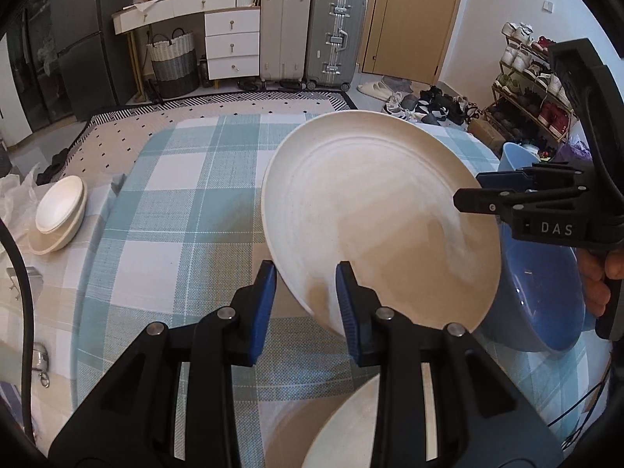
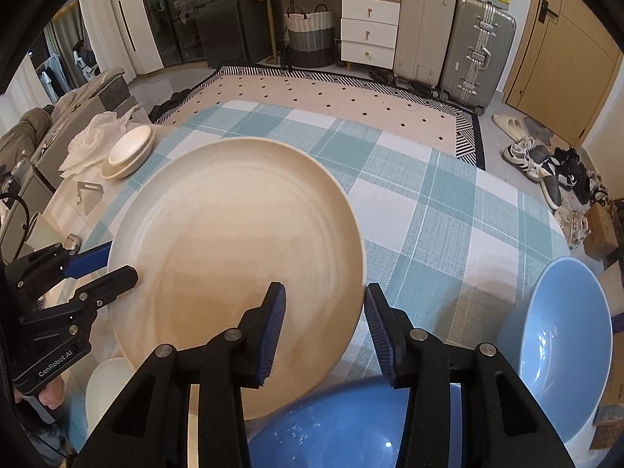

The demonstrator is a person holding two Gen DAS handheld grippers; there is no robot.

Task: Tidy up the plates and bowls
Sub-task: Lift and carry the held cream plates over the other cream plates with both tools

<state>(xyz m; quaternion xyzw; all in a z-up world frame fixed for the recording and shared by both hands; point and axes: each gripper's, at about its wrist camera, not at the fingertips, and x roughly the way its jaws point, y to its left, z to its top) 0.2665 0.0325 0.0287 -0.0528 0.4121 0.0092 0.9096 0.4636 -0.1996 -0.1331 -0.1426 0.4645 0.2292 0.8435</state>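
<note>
A large cream plate (image 1: 374, 210) (image 2: 234, 241) hangs tilted above the checked tablecloth (image 1: 187, 210), held at two opposite rims. My left gripper (image 1: 306, 277) is shut on the near rim in the left wrist view, and it grips the plate's left edge in the right wrist view (image 2: 117, 263). My right gripper (image 2: 323, 296) is shut on the plate's right rim, and it shows at the right of the left wrist view (image 1: 468, 189). Two cream bowls (image 1: 58, 214) (image 2: 128, 152) sit stacked at the table's far left.
A dark blue bowl (image 1: 538, 304) (image 2: 343, 429) lies under the plate's right side, with a light blue bowl (image 2: 565, 351) beside it. Another cream dish (image 1: 343, 429) (image 2: 105, 390) sits below the left gripper. Crumpled plastic (image 2: 93, 136) lies by the bowl stack.
</note>
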